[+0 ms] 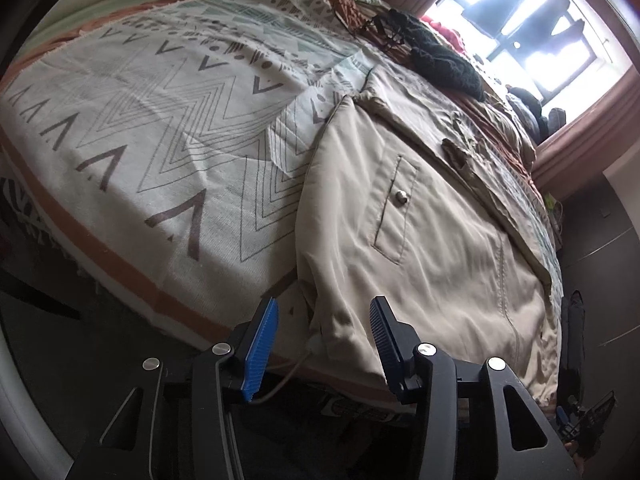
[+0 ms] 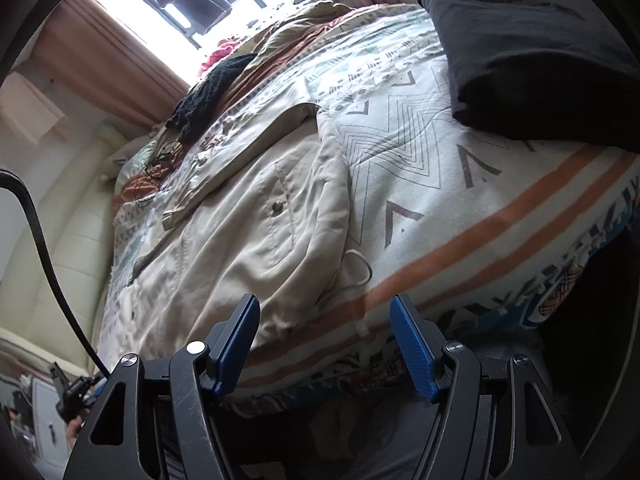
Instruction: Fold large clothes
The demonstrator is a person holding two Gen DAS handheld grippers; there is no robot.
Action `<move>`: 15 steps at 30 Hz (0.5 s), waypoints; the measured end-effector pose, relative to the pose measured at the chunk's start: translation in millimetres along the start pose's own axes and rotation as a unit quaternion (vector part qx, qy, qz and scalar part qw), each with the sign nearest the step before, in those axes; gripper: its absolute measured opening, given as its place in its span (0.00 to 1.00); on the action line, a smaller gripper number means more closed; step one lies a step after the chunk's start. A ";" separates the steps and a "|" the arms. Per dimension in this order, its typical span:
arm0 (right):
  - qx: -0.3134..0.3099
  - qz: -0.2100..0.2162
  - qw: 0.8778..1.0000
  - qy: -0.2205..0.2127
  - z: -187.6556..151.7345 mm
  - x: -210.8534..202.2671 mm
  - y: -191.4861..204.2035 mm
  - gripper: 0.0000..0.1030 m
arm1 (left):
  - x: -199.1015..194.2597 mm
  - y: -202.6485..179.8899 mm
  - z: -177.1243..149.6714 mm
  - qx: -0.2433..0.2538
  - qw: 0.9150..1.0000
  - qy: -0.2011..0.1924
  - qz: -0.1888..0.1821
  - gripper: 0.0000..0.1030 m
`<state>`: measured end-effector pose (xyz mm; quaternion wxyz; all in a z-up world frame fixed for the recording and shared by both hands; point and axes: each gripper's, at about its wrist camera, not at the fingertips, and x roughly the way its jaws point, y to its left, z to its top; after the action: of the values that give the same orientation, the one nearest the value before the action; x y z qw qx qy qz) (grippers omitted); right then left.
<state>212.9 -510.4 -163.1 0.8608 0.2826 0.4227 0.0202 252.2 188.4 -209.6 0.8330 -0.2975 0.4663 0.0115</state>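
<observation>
A large beige jacket (image 1: 420, 260) lies spread on the bed, its hem at the near edge and a snap pocket (image 1: 396, 208) facing up. My left gripper (image 1: 325, 320) stands open at the hem's left corner. The cloth lies between its blue pads (image 1: 262, 344) without being pressed, and a pale drawstring (image 1: 288, 376) hangs down beside it. In the right wrist view the same jacket (image 2: 240, 232) shows its other hem corner, with a looped drawstring (image 2: 358, 268) next to it. My right gripper (image 2: 325, 312) is open over that corner and the blanket's orange stripe.
A patterned blanket (image 1: 160, 120) with orange border covers the bed. A black knit garment (image 1: 440, 60) and other clothes are piled towards the bright window (image 1: 520, 20). A dark folded garment (image 2: 540, 68) sits at the bed's far right. A black cable (image 2: 44, 248) runs down the left.
</observation>
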 end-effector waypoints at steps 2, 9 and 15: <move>0.006 0.000 1.000 0.006 6.5 13.6 -4.8 0.66 | 10.0 -1.5 6.8 0.002 1.000 0.007 0.006 0.48; 0.018 -0.011 0.999 0.024 25.5 51.9 -18.0 0.66 | 44.9 -12.8 35.0 0.008 1.000 0.016 0.016 0.46; 0.045 0.032 0.998 0.036 32.6 75.7 -22.1 0.66 | 53.8 -4.0 43.4 -0.020 0.999 0.024 -0.020 0.46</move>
<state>281.1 -523.5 -212.7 0.8304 0.3337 0.4446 0.0383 317.3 193.2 -233.0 0.8153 -0.3242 0.4797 -0.0032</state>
